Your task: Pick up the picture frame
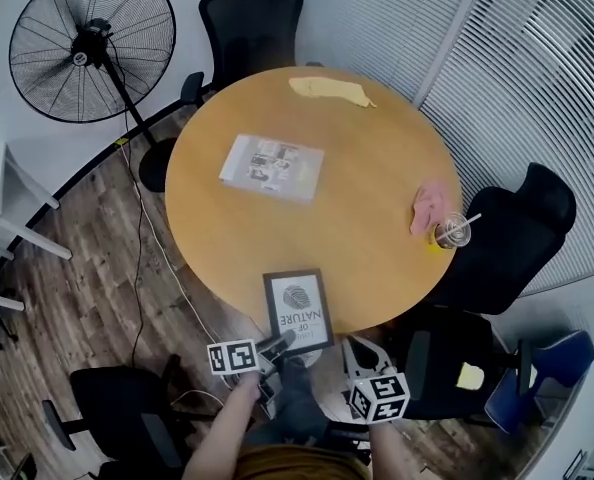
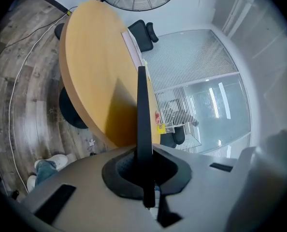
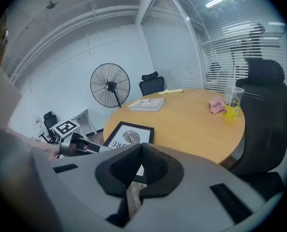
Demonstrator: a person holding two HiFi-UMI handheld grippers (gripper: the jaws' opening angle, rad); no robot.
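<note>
Head view: picture frame, print reading "OF NATURE", sits at table's near edge, its near end in left gripper; right gripper is just beside it, off the edge. L gripper view: jaws clamp the frame, seen edge-on. R gripper view: jaws together, nothing between.

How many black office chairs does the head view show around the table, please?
4: a far chair beyond the table, a right chair, a near-left chair, and a near-right chair by the right gripper. More may be hidden.
</note>
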